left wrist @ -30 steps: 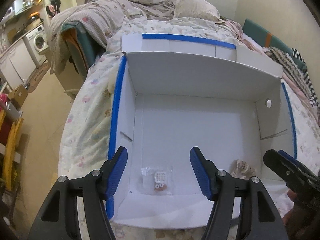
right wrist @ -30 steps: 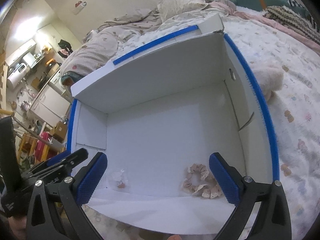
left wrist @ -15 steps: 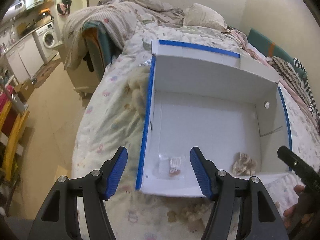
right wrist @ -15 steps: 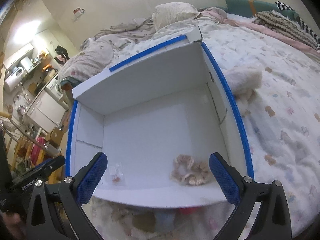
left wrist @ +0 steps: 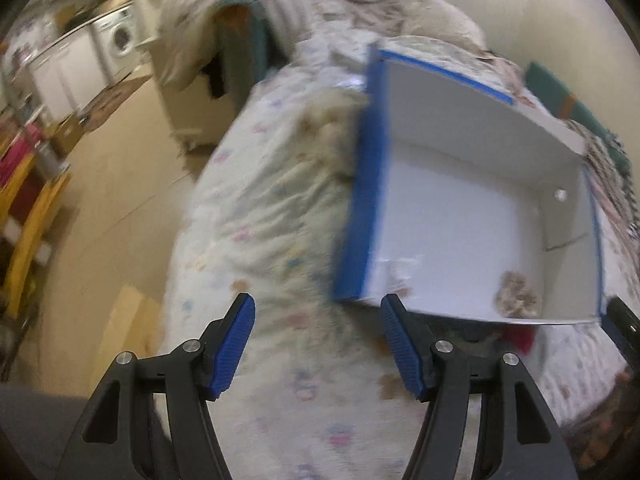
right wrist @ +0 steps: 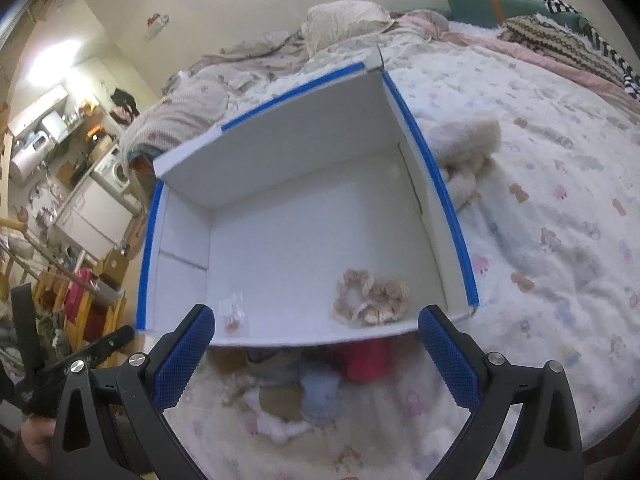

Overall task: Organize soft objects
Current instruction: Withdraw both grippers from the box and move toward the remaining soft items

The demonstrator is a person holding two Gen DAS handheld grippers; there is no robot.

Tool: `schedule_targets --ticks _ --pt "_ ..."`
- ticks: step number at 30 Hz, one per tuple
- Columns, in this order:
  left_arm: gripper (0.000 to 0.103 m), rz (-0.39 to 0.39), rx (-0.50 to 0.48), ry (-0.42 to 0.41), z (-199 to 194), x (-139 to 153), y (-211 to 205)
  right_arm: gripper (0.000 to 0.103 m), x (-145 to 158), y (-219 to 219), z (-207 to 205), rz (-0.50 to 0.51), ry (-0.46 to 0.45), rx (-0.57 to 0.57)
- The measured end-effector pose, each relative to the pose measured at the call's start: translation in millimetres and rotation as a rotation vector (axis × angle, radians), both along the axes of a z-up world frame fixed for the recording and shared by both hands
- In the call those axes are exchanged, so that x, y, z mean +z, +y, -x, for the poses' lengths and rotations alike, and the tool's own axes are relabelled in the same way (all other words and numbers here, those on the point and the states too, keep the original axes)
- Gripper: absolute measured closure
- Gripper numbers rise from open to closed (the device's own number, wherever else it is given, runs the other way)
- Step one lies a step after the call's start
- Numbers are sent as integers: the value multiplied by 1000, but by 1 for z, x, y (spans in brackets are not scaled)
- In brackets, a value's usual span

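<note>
Scrunchie (right wrist: 370,298), ruffled beige fabric, inside smooth white box (right wrist: 304,168).

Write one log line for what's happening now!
left gripper: open, empty | right gripper: open, empty | beige fabric scrunchies: inside white cardboard box

The open cardboard box (right wrist: 304,216) is white inside, edged in blue tape. A beige ruffled fabric scrunchie (right wrist: 370,298) lies in it. The fleecy bedspread (right wrist: 540,216) is cream with pastel pink and brown animal prints. Nearby, a red plush item (right wrist: 368,360) and a pale blue fluffy toy (right wrist: 320,396).
</note>
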State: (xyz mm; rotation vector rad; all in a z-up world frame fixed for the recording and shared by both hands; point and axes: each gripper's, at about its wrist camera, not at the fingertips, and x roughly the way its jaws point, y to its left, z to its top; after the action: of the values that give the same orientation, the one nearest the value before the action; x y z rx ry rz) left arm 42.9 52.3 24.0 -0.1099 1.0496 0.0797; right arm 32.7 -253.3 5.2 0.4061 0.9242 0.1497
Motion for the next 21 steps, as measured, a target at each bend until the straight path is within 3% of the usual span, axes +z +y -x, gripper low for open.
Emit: schedule_targets --ticks 6,11,17,19,21 --pt "41 -39 108 84 5 -22 28 0 -9 9 1 22 51 27" --pt "41 11 158 137 3 -34 42 0 -18 14 -3 19 92 33" --pt "41 51 88 196 -10 -51 18 0 -25 11 -6 18 130 23" --pt "45 46 39 217 -14 -59 0 0 -29 6 -7 11 146 11" --pt "60 46 -7 241 -18 -68 -16 0 -31 2 -8 2 158 0"
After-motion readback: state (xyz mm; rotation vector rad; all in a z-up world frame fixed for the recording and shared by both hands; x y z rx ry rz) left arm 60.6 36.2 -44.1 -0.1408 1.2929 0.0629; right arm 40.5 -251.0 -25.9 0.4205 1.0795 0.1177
